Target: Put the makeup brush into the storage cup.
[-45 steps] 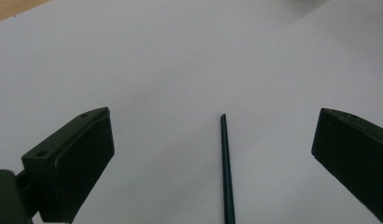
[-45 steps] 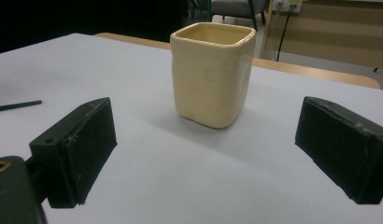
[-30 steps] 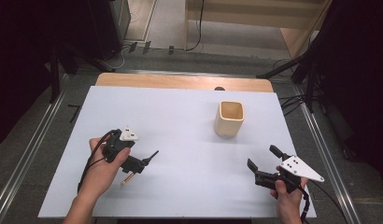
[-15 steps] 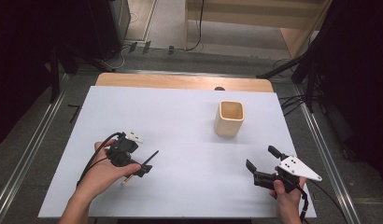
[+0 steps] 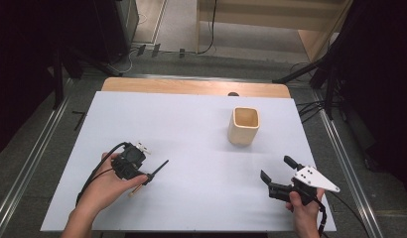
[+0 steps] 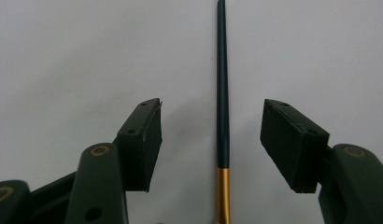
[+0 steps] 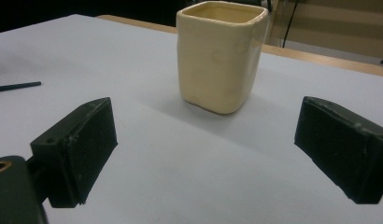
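Note:
A thin dark paintbrush with a gold ferrule lies on the white table. In the high view the brush sticks out to the right from under my left gripper. My left gripper points down at it, open, with the handle running between the jaws and touching neither pad. A cream square cup stands upright at the back right. My right gripper is low near the front right edge, open and empty. In the right gripper view the cup stands ahead of the gripper, and the brush's tip shows at far left.
The table's wooden far edge shows behind the white sheet. Metal rails run along both sides, with cables on the floor to the right. Open white surface lies between the two grippers.
My left gripper has tipped further down and shifted slightly nearer, over the brush. The right gripper has barely moved.

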